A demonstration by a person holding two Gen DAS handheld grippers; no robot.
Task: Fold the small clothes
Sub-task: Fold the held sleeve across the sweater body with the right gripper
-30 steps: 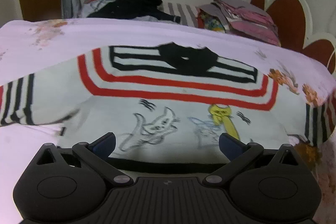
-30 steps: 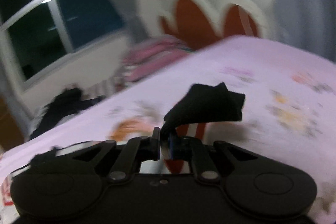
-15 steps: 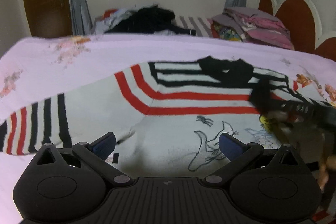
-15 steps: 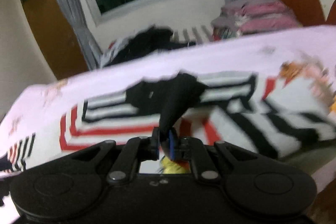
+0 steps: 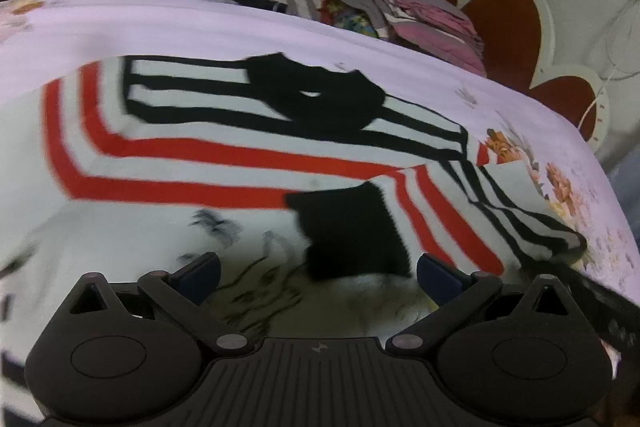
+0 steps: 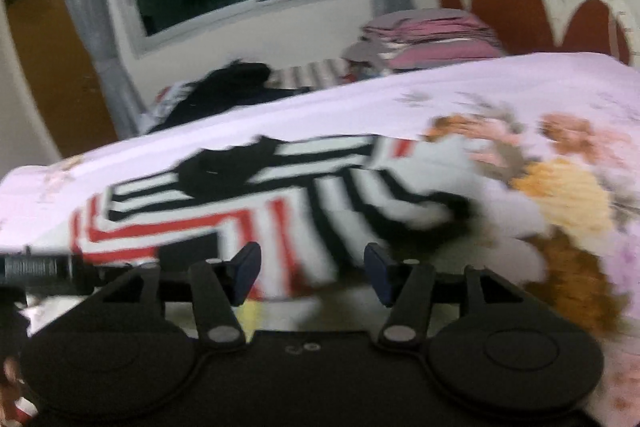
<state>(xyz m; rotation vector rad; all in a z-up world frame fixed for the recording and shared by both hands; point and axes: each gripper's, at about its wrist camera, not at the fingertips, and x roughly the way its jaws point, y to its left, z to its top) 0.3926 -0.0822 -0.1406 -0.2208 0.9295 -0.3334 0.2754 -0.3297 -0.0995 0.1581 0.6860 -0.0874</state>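
Left hand-held gripper (image 5: 318, 269): jaws wide, empty, low over the sweater's hem. Right hand-held gripper (image 6: 312, 269): jaws wide, empty, over the folded sleeve. Sweater (image 5: 208, 163): white with red and black stripes, flat on the bed (image 5: 200, 27), long axis running away from the grippers, black collar (image 5: 316, 99) at the far end; right sleeve (image 5: 472, 211) folded inward across the chest, black cuff (image 5: 352, 231) on the body. Clothes pile (image 5: 416, 11): beyond the bed's far edge.
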